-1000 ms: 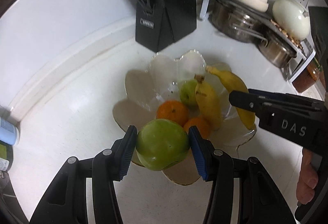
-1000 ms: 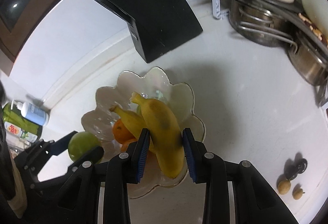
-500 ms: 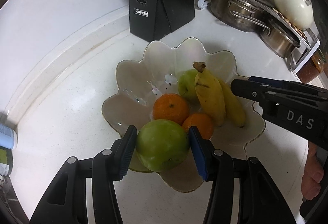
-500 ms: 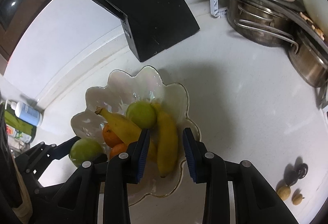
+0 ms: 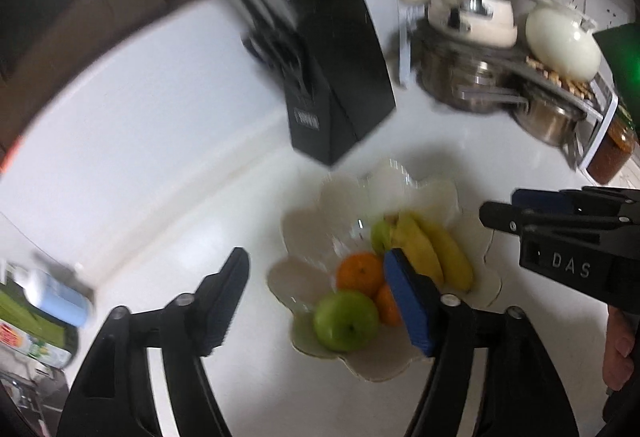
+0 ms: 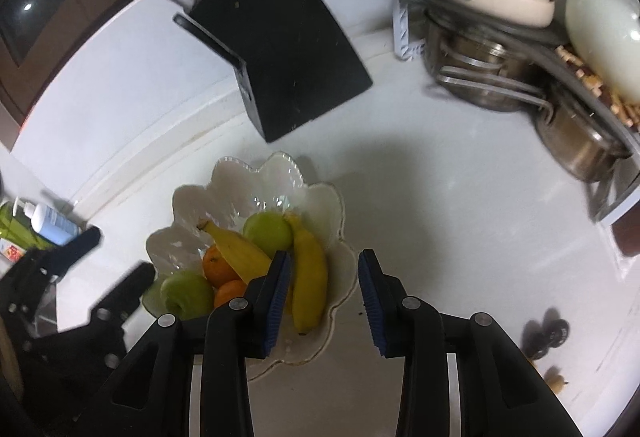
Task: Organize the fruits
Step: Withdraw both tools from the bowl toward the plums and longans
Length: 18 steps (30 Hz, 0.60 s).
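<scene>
White table (image 6: 460, 237) carries a scalloped glass bowl (image 5: 448, 197) w/ fruit inside: big green apple (image 5: 346, 321) at the near edge, two oranges (image 5: 360, 274) behind it, two bananas (image 5: 432, 253) lying side by side, a smaller green apple (image 6: 267, 233) toward the back. Left gripper (image 5: 316, 301) hangs above the bowl's near-left side, jaws spread wide, nothing between them. Right gripper (image 6: 324, 301) hovers over the bowl's right rim, jaws also apart and empty; one banana shows just past its left finger. Black knife block (image 6: 288, 69) stands behind the bowl. Steel pots (image 6: 480, 73) on a rack at far right. Left view is blurred.
</scene>
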Each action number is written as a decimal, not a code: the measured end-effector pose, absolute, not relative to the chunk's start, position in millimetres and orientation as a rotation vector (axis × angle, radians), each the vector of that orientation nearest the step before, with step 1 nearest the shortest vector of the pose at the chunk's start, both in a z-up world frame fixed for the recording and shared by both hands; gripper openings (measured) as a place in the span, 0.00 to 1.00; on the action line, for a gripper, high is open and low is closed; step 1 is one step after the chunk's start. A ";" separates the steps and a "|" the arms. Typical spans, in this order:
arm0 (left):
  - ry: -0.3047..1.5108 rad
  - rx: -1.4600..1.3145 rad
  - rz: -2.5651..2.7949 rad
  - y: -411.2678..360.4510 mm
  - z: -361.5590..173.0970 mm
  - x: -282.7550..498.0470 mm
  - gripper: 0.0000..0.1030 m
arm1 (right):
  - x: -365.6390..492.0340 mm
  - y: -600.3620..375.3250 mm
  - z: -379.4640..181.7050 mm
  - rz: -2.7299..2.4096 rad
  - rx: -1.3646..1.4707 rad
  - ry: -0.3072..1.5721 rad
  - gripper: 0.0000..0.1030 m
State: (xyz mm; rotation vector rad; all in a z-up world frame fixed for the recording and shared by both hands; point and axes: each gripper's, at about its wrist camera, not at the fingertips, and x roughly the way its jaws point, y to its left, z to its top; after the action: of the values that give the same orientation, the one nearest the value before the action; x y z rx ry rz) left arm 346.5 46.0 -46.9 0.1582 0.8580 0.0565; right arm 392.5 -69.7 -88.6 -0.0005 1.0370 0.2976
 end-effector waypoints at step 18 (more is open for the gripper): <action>0.705 0.185 -0.058 -11.3 2.9 321.4 0.82 | 338.6 -140.8 -8.8 0.090 -0.027 0.805 0.59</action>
State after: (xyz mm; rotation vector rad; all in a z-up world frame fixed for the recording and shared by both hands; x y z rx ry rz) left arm 321.4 -11.3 2.9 0.1853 0.7052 -0.0576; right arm 338.6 -140.8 -8.8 -0.0273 0.8051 0.0902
